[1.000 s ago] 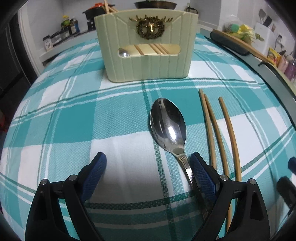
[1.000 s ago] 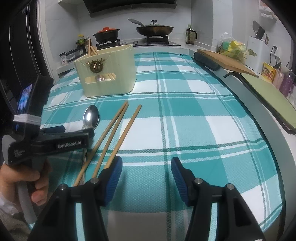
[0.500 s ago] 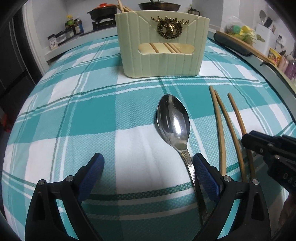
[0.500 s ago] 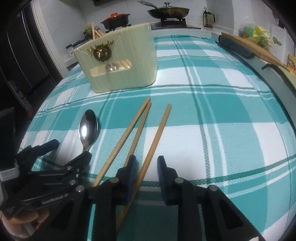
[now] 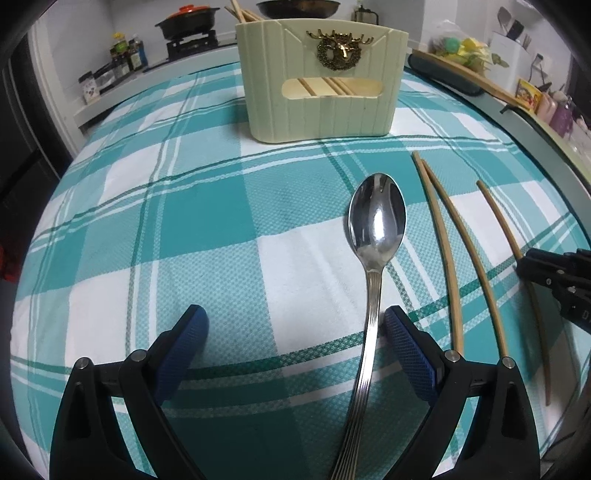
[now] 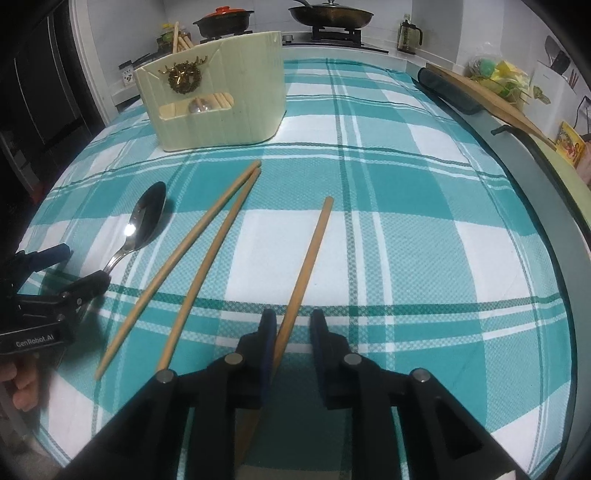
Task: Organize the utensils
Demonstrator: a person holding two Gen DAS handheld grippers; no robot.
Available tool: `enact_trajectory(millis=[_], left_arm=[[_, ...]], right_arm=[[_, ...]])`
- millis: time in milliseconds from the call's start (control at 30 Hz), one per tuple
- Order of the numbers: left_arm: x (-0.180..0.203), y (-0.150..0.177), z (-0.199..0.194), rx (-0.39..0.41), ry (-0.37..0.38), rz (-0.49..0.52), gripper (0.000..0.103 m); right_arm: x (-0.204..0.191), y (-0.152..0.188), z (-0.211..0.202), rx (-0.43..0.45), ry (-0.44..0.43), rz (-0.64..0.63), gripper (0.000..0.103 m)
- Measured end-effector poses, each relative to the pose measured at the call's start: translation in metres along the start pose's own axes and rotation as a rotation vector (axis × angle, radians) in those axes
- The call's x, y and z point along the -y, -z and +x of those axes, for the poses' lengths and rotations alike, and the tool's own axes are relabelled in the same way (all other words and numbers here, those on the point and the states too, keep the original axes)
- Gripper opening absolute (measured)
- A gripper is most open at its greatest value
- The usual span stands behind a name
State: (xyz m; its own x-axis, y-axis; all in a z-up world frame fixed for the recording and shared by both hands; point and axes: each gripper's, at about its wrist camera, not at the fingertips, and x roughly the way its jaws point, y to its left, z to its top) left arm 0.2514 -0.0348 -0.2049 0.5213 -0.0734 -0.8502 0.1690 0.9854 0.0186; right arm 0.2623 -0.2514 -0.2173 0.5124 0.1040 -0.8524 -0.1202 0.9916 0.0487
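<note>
I have the left hand-held gripper (image 5: 295, 332) spread wide over the spoon (image 5: 376, 221), whose handle runs down the lower centre of the left view, just inside the right pad (image 5: 406, 354). I keep it wide so the handle sits between the pads before I squeeze; it holds nothing yet.

The right hand-held gripper (image 6: 293, 332) is narrowed around the lone chopstick (image 6: 310, 251) at the bottom centre of the right view. The stick lies against the left pad (image 6: 267, 343), with a gap to the other, so I judge it not yet pinched. I straddle the thick end so the stick can swing tip-up into the caddy (image 6: 218, 103).

The other 2 chopsticks (image 6: 199, 240) lie side by side left of it, tips nearly touching, pointing toward the caddy in the upper left. Through the caddy's slot I see sticks and a spoon bowl, so it already holds some utensils.

Everything rests on a teal and white plaid cloth (image 6: 424, 240) covering the counter. Behind, at the top of the frame, a stove carries a red-lidded pot (image 6: 221, 20) and a pan (image 6: 330, 14); a board (image 6: 487, 99) sits at the right edge.
</note>
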Motion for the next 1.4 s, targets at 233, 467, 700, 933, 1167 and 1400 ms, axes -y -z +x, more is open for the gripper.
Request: enact_trajectory(millis=[233,467,700,933,1167,1400], left_arm=[[0.024,-0.018,0.013,-0.010,0.044,0.117,0.095],[0.034,-0.043,0.026,-0.034,0.104,0.118,0.067],[0.036,-0.045,0.022,-0.011,0.118,0.121,0.040],[0.007,-0.037,-0.031,0.105,0.166,0.041,0.040],[-0.013,-0.019,-0.104,0.268,0.208,-0.026,0.040],[-0.023,-0.001,-0.145,0.362,0.237,-0.092,0.040]], right_arm=[[0.009,-0.007,0.003,-0.014,-0.035,0.039,0.029],[-0.001,-0.045,0.029,-0.021,-0.001,-0.027,0.029],[0.003,-0.077,0.047,-0.024,0.010,-0.001,0.008],[0.012,-0.068,0.001,0.090,-0.097,0.071,0.006],[0.001,-0.057,-0.083,0.264,-0.167,0.053,0.006],[-0.010,-0.037,-0.149,0.428,-0.161,0.008,0.006]])
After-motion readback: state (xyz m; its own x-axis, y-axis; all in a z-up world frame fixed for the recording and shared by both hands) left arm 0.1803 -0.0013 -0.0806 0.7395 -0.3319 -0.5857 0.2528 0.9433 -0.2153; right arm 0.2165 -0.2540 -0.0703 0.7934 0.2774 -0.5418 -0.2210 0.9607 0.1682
